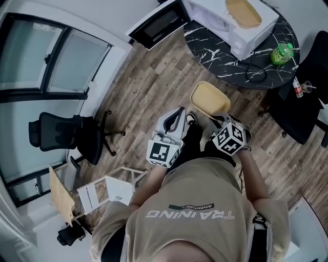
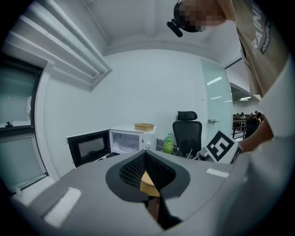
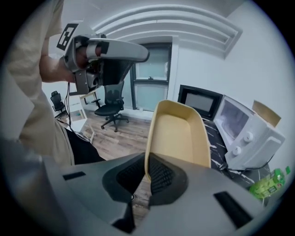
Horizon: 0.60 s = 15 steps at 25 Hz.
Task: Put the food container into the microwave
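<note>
A tan, empty food container (image 1: 210, 98) (image 3: 177, 133) is held up over the wood floor, and my right gripper (image 1: 218, 120) (image 3: 146, 173) is shut on its near rim. The white microwave (image 1: 230, 25) (image 2: 131, 140) (image 3: 249, 136) stands on a round black marble table (image 1: 215, 56), its dark door (image 1: 159, 23) (image 2: 87, 147) swung open and its cavity empty. My left gripper (image 1: 174, 123) (image 2: 145, 161) is raised beside the right one, jaws shut with nothing visibly held. The person stands a step away from the table.
A second tan container (image 1: 243, 13) (image 2: 144, 126) lies on top of the microwave. A green bottle (image 1: 282, 52) (image 3: 269, 184) and a black cable share the table. Black office chairs stand at the left (image 1: 66, 135) and right (image 1: 307, 92); a white folding chair (image 1: 102, 192) is behind.
</note>
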{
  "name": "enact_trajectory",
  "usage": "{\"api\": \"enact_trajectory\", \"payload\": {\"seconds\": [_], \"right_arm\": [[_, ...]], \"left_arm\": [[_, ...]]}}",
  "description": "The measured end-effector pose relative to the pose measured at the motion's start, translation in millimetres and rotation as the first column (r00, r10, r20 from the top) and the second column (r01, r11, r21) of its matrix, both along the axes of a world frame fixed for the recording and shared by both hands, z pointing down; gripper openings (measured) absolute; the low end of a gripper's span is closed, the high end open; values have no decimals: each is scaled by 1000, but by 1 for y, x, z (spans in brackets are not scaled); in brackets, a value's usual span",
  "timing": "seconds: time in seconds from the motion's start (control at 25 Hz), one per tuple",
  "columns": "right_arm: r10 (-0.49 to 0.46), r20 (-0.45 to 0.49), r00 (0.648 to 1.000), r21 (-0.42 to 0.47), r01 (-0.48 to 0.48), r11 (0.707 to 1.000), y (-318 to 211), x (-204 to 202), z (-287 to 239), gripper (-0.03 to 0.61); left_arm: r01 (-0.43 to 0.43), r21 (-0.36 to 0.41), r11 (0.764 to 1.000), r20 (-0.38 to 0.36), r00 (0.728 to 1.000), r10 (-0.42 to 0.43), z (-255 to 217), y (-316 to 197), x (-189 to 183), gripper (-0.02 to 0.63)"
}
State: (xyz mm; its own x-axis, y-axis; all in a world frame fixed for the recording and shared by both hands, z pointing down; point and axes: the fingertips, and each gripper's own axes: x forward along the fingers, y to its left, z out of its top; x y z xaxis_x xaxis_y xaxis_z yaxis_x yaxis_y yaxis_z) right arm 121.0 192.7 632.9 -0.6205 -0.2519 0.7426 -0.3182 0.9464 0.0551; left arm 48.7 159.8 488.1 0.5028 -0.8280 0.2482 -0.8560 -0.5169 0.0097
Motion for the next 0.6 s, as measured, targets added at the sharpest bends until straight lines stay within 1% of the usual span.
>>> {"api": "enact_trajectory", "payload": {"seconds": [0.04, 0.16, 0.28, 0.32, 0.4, 0.44, 0.52, 0.56, 0.6], "right_arm": [[-3, -6, 1000, -4, 3, 1000, -3, -1, 3, 18], [-1, -11, 1000, -18, 1, 1000, -14, -7, 5, 18], [9, -5, 1000, -23, -9, 1000, -24, -22, -9, 18], [11, -9, 1000, -18, -11, 1000, -29, -26, -16, 18], [20, -24, 1000, 5, -20, 1000, -50, -33, -28, 18], [26, -35, 999, 21, -26, 999, -64, -36, -34, 18], [40, -55, 998, 46, -37, 998, -87, -43, -42, 17], [46, -64, 997, 53, -42, 998, -96, -49, -44, 18], [51, -72, 996, 62, -47, 997, -103, -57, -45, 18]], "left_arm": [[-3, 5, 1000, 3, 1000, 3, 3, -5, -1, 3], [-12, -3, 1000, -32, 999, 12, 12, -20, -7, 3], [2, -8, 1000, -46, 999, -3, 11, -35, -25, 3], [4, 6, 1000, -48, 999, -4, 5, -42, -32, 3], [-1, 67, 998, -46, 999, 4, -13, -63, -43, 3], [-8, 107, 994, -35, 999, 12, -22, -75, -48, 3], [-35, 175, 984, 31, 999, 30, -30, -95, -59, 3], [-56, 190, 980, 69, 997, 43, -31, -101, -65, 3], [-76, 191, 979, 90, 994, 60, -29, -108, -71, 3]]}}
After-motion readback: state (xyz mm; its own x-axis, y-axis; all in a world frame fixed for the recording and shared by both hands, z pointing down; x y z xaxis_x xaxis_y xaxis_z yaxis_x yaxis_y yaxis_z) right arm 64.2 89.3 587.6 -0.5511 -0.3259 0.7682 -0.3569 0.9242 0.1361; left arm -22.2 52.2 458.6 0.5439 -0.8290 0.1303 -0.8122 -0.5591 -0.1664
